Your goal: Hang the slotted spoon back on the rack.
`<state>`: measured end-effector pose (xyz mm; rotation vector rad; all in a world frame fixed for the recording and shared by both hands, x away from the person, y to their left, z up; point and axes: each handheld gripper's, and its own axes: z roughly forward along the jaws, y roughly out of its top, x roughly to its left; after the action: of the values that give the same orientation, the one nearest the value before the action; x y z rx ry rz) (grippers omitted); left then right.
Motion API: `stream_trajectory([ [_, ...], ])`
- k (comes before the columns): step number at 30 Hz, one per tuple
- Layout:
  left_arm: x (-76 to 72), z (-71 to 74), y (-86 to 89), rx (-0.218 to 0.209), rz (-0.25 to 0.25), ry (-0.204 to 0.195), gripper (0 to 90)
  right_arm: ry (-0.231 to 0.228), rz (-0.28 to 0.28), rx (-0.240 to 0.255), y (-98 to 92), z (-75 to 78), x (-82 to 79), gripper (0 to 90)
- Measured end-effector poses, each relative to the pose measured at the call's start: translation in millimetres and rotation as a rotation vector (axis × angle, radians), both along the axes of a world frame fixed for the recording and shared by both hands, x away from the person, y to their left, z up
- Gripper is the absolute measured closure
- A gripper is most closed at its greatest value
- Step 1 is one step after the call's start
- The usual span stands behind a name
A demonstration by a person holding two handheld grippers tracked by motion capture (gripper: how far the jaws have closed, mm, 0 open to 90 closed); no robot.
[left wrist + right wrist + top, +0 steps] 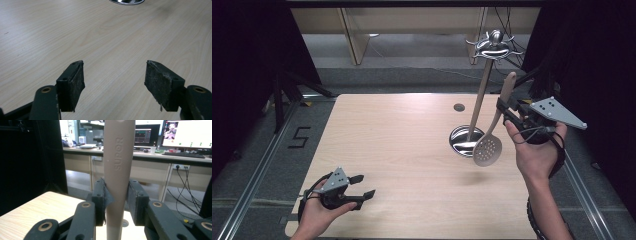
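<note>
While the right hand-held gripper [506,111] clamps the slotted spoon [488,148] by its handle above the bench [402,150] at right, the left hand-held gripper [362,186] rests near-left, jaws apart, empty.

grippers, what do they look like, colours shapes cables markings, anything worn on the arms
Both the left gripper and right gripper are black, each topped by a grey three-cornered plate with small dark holes. The jaws are black linked arms with brass-ringed pivots and worn, frayed rectangular pads. A black cable loops from each. A dark band sits on the right forearm.
</note>
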<state>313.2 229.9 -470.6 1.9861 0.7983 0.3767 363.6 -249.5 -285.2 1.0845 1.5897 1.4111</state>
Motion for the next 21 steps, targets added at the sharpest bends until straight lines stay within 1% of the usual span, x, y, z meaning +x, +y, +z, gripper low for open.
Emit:
stream_trajectory([
  [2,0.4,0.1,0.3,0.001,-0.006,-0.002,31.0,-0.002,0.000,0.003,1.4,0.9,0.7,70.5],
  [3,0.5,0.3,0.4,0.002,-0.008,0.000,31.0,-0.007,0.000,-0.003,1.5,1.4,1.6,70.5],
  [4,0.0,-0.1,-0.1,-0.003,0.001,0.003,31.0,-0.018,-0.003,-0.010,1.5,1.6,3.0,70.5],
  [5,0.4,0.1,0.2,0.007,-0.002,-0.003,31.0,-0.011,0.001,-0.012,1.8,2.2,3.1,70.5],
  [6,0.4,0.0,0.1,0.008,-0.003,-0.004,31.0,-0.010,-0.005,-0.010,2.4,2.3,3.6,70.5],
  [7,-0.7,-0.3,-0.7,-0.001,0.008,0.011,31.0,-0.001,-0.005,-0.001,3.4,2.5,3.4,70.5],
  [8,-0.6,-0.3,-0.8,-0.002,0.008,0.009,31.0,-0.004,-0.004,-0.007,3.3,2.6,4.6,70.5],
  [10,-0.8,-0.2,-0.8,-0.004,0.009,0.010,31.0,-0.002,-0.006,0.000,4.2,2.6,5.6,70.5],
  [11,-0.9,-0.5,-1.0,-0.010,0.009,0.013,31.0,0.010,-0.016,0.006,5.0,2.6,5.0,70.5],
  [13,-0.7,-0.3,-0.7,-0.003,0.009,0.011,31.0,-0.005,-0.008,-0.014,3.9,2.9,7.5,70.5],
  [14,-0.7,-0.3,-0.7,-0.003,0.008,0.011,31.0,0.004,-0.007,-0.011,4.5,3.2,7.6,70.5],
  [16,-0.8,-0.3,-1.0,-0.008,0.005,0.016,31.0,0.006,-0.008,-0.003,5.9,3.7,8.3,70.5],
  [17,0.6,0.2,0.0,0.007,-0.010,-0.005,31.0,0.003,-0.011,-0.011,5.7,4.2,8.8,70.5],
  [18,0.5,0.2,-0.1,0.006,-0.010,-0.004,31.0,0.000,-0.011,-0.006,6.6,4.4,9.5,70.5],
  [19,0.5,0.2,-0.1,0.007,-0.010,-0.004,31.0,0.009,-0.011,-0.006,7.0,5.1,9.6,70.5],
  [20,0.5,0.2,-0.1,0.007,-0.010,-0.004,31.0,0.001,-0.007,-0.021,6.4,5.5,10.8,70.4],
  [21,0.5,0.2,0.0,0.007,-0.010,-0.004,31.0,0.007,-0.009,-0.009,7.9,5.7,10.8,70.5],
])
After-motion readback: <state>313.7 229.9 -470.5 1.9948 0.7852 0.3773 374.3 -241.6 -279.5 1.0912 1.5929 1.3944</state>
